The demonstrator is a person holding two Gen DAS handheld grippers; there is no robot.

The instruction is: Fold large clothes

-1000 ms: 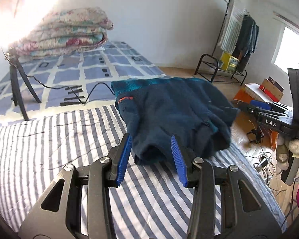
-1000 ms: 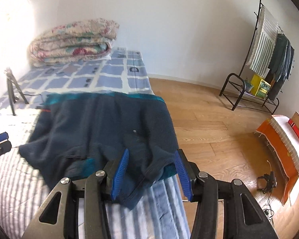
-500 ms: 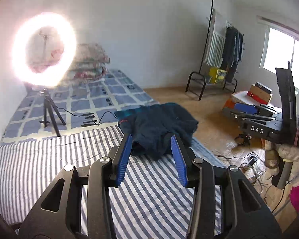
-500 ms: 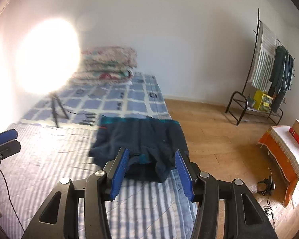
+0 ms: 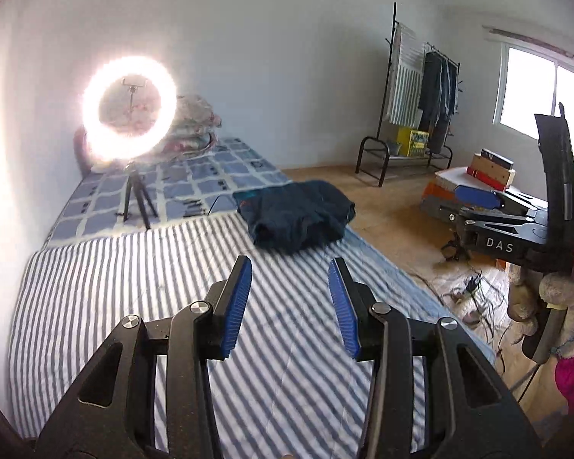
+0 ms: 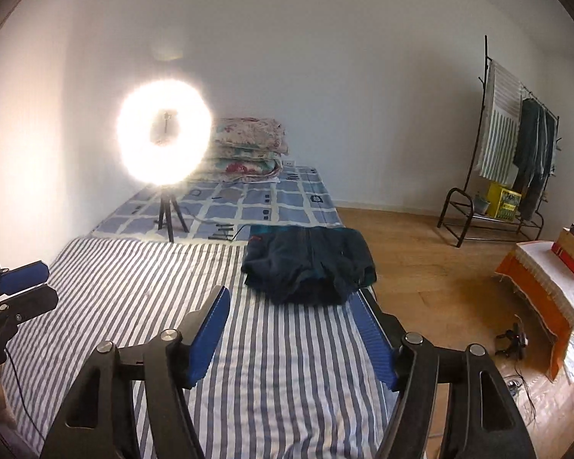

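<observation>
Above the striped sheet (image 6: pixel 279 382) | your left gripper (image 5: pixel 290 298) tilts down, spread, empty | your right gripper (image 6: pixel 291 329) tilts down, opening, empty | folded garment (image 6: pixel 310 264) far ahead

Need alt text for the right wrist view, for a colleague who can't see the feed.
A folded dark blue garment lies on the striped bed sheet, apart from the right gripper, whose empty jaws are opening. A lit ring light stands behind it.

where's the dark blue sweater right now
In both wrist views the folded dark blue sweater lies on the striped sheet's far right corner, by the bed edge, right of the ring light; neither claw touches it.
</observation>
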